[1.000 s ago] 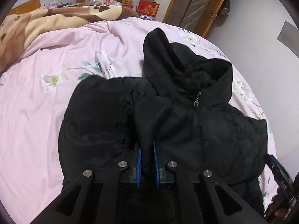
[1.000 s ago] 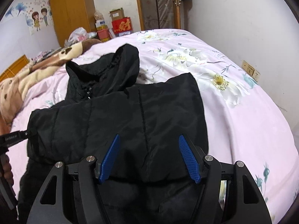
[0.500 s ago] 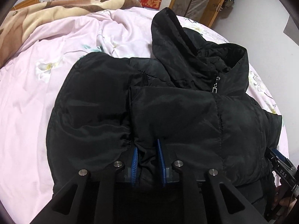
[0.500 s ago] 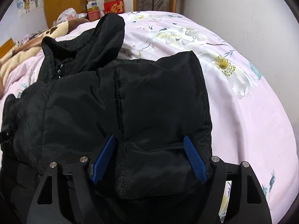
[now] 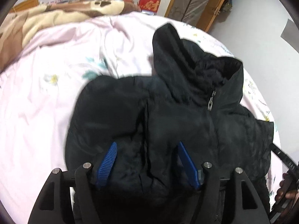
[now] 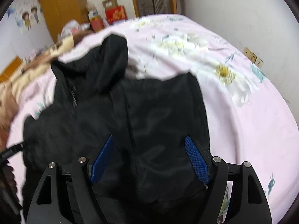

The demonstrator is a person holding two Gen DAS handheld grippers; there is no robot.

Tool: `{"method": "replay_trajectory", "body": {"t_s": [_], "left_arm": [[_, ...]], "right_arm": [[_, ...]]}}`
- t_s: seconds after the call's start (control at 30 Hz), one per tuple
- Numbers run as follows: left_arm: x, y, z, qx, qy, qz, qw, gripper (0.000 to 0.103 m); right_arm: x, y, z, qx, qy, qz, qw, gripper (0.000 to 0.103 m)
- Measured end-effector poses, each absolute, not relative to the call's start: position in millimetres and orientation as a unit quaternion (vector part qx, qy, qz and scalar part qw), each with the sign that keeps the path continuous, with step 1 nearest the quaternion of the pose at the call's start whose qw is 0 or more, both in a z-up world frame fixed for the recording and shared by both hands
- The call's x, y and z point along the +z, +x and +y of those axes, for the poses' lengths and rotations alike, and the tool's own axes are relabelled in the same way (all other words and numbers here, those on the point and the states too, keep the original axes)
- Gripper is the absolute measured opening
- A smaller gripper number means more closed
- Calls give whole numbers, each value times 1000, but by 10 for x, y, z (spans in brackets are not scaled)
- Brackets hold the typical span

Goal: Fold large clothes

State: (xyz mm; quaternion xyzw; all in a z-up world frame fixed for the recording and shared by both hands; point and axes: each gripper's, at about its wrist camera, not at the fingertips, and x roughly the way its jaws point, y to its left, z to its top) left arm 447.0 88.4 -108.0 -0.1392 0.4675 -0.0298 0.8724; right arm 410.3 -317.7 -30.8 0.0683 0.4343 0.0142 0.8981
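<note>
Black hooded jacket (image 5: 186,123) fills the space ahead of your left gripper (image 5: 147,150) in the left wrist view, spread on the pink floral bedsheet (image 5: 46,100). Your left jaws have just been opening and now stand wide apart; folded sleeve fabric lies between the blue pads (image 5: 107,163), but neither pad presses on it. Beyond the jaws the hood (image 5: 168,46) points away from you, and the zipper pull (image 5: 210,104) sits ahead and to the right of them. At the far right edge you can see your other hand (image 5: 286,192) on its tool.

From the right wrist view, your right gripper (image 6: 149,151) also stands wide open, having just opened a little further. The jacket's (image 6: 130,115) folded right side lies loose between its pads (image 6: 196,158), ungripped. Bedsheet (image 6: 252,121) shows right of the jaws; the picture is blurred.
</note>
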Motion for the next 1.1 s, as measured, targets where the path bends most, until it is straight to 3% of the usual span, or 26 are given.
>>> {"method": "replay_trajectory", "body": {"t_s": [0.33,0.57,0.97,1.0,1.07,1.1], "left_arm": [[-543,5253,1190,-42,-132,446,884,72],[-412,6118,1445,-25,-199,441,875,74],[-850,7250,1026,-29,-156,497,853,74],[-916,7269,1002,-25,-151,503,851,74],[-1015,7268,996,-17,-157,505,848,72],[-1053,7242,1007,-18,-167,504,847,61]], "right_arm": [[164,4841,-3177,31,95,400,911,78],[288,5761,-3137,25,110,409,905,78],[-337,6737,-3038,39,198,495,845,77],[-406,6754,-3035,43,210,502,838,74],[-501,6762,-3021,54,221,513,828,49],[-537,6752,-3013,55,221,517,825,41]]}}
